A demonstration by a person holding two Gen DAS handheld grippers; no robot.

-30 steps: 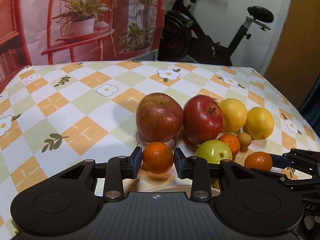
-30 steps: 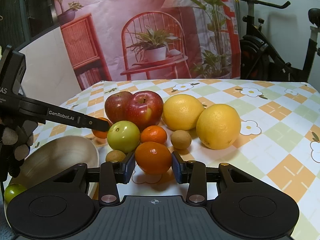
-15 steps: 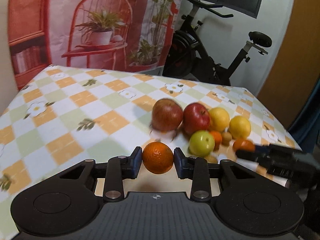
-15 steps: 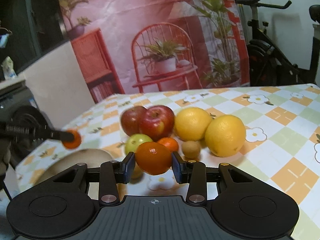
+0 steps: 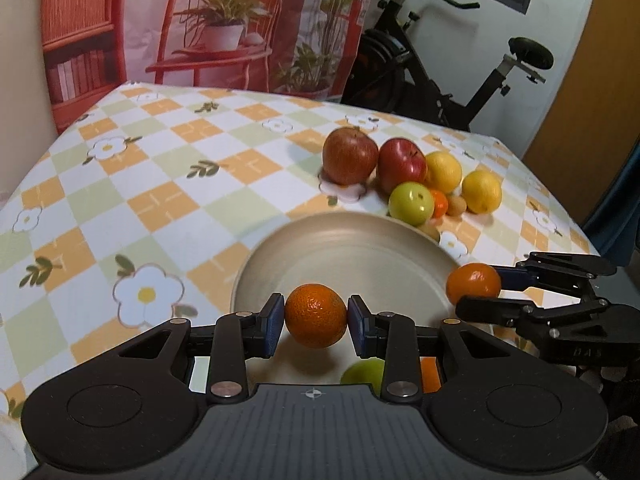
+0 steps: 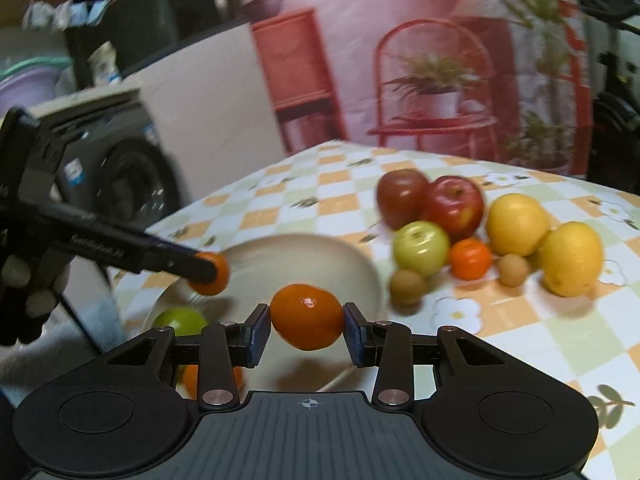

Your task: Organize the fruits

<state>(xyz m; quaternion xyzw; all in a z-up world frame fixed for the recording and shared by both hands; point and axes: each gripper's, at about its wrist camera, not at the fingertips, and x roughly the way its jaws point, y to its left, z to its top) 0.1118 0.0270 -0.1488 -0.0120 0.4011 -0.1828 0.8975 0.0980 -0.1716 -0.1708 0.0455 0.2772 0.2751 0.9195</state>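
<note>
Two red apples [image 5: 350, 156] (touching)

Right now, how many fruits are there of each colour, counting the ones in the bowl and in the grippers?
Orange fruits: 4
Red fruits: 2
Yellow fruits: 2
Green fruits: 2
Brown fruits: 2
Total: 12
</note>
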